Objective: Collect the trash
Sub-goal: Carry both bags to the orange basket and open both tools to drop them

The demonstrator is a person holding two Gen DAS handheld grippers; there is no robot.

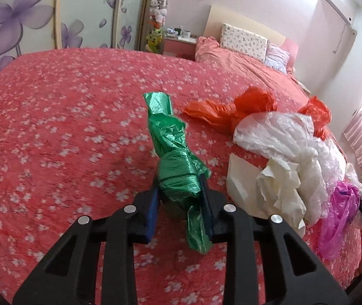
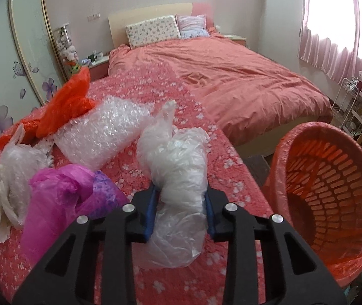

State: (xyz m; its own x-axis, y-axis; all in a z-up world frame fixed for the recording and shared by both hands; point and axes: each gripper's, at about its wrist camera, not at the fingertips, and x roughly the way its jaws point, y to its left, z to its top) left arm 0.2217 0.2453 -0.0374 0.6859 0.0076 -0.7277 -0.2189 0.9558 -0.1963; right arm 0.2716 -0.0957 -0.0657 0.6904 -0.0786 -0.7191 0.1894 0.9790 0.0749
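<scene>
Bed: we see its red flowered cover (image 1: 53, 127) under all the trash; we take it as our landmark
Basket: an orange slatted basket (image 2: 333, 190) with a thin red liner stands off the bed's right edge, tilted toward us
Bubble wrap: a clear sheet (image 2: 104, 132) lies on the bed, left of our right gripper
Orange bag: (image 1: 231, 109) crumpled on the bed beyond the white bags (image 1: 277, 132)
Pink bag: (image 2: 61, 195) on the bed near its close edge
Left gripper: (image 1: 181, 198) we have it clamped on a green bag (image 1: 170, 152), raised above the bed
Right gripper: (image 2: 181, 203) we have it clamped on a clear bag (image 2: 178, 165), above the bed's right side, near the basket
</scene>
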